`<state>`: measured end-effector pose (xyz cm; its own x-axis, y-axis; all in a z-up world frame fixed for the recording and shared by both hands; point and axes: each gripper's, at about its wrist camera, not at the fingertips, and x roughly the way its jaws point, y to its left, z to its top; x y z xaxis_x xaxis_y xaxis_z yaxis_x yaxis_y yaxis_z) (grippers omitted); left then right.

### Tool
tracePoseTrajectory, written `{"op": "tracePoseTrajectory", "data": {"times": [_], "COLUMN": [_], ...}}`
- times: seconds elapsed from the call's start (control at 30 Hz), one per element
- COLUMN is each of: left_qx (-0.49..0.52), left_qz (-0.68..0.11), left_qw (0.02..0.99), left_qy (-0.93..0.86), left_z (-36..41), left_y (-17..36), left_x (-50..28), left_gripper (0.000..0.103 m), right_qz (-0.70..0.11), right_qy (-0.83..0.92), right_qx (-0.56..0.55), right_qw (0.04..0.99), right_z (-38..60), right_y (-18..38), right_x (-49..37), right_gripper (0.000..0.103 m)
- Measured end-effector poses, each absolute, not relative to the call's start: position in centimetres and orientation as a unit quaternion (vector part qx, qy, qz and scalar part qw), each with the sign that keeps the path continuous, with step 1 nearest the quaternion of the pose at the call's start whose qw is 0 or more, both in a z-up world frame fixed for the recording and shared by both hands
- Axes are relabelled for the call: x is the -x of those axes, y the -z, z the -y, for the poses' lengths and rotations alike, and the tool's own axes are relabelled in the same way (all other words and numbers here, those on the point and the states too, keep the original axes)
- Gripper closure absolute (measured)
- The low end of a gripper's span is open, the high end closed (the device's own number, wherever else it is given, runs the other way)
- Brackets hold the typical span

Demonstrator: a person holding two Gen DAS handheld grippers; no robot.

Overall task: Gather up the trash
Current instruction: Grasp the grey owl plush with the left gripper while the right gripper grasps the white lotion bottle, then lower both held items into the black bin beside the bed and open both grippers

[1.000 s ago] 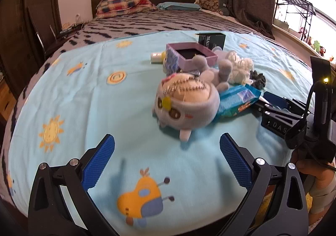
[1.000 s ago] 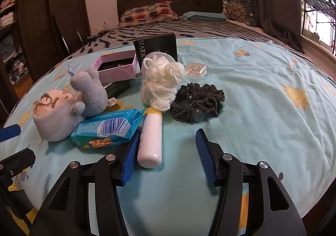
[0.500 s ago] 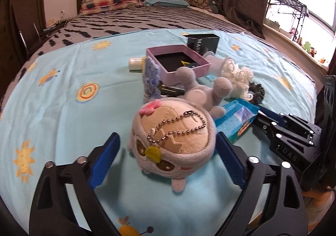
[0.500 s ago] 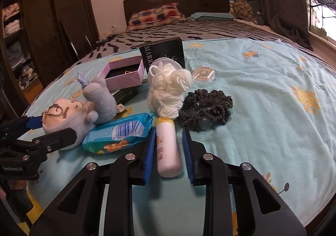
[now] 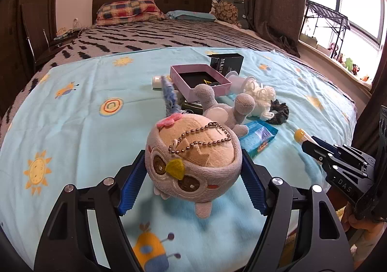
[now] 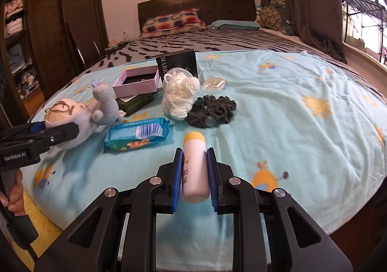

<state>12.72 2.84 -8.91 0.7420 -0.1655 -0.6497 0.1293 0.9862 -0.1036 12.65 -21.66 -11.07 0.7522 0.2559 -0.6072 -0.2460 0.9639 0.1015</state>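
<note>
My left gripper (image 5: 192,180) is shut on a grey owl plush (image 5: 193,163) with a bead chain, lying on the light blue bedsheet (image 5: 84,141). The plush also shows in the right wrist view (image 6: 77,114), with the left gripper (image 6: 36,137) beside it. My right gripper (image 6: 193,175) is shut on a white bottle with a yellow cap (image 6: 194,165), held just above the sheet. In the left wrist view the right gripper (image 5: 312,145) holds the bottle (image 5: 300,136) at the right. A blue snack wrapper (image 6: 137,134) lies between the two grippers.
A pink open box (image 6: 137,82), a black box (image 6: 176,62), a dark green tin (image 6: 135,102), white yarn (image 6: 180,93), a dark scrunchie (image 6: 212,111) and a clear lid (image 6: 214,83) lie behind the wrapper. The bed edge is near; pillows (image 6: 171,23) lie far back.
My left gripper moved forward and closed on the owl plush. My right gripper closed on the bottle and pulled it back from the pile, off the sheet.
</note>
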Motion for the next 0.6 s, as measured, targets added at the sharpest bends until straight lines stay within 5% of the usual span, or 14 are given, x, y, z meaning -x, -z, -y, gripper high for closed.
{"op": "tracePoseTrajectory", "data": {"times": [0.6], "left_qx": [-0.001], "left_qz": [-0.35], "left_qw": [0.928], "left_qy": [0.131], "left_z": [-0.7], "left_y": [9.2], "left_x": [-1.2], "left_gripper": [0.033], "right_qz": [-0.328], "right_qy": [-0.16], "right_qx": [-0.018], "right_qw": [0.931], "right_z": [23.8], "right_y": [10.3], "right_x": [-1.6], "right_gripper": [0.082]}}
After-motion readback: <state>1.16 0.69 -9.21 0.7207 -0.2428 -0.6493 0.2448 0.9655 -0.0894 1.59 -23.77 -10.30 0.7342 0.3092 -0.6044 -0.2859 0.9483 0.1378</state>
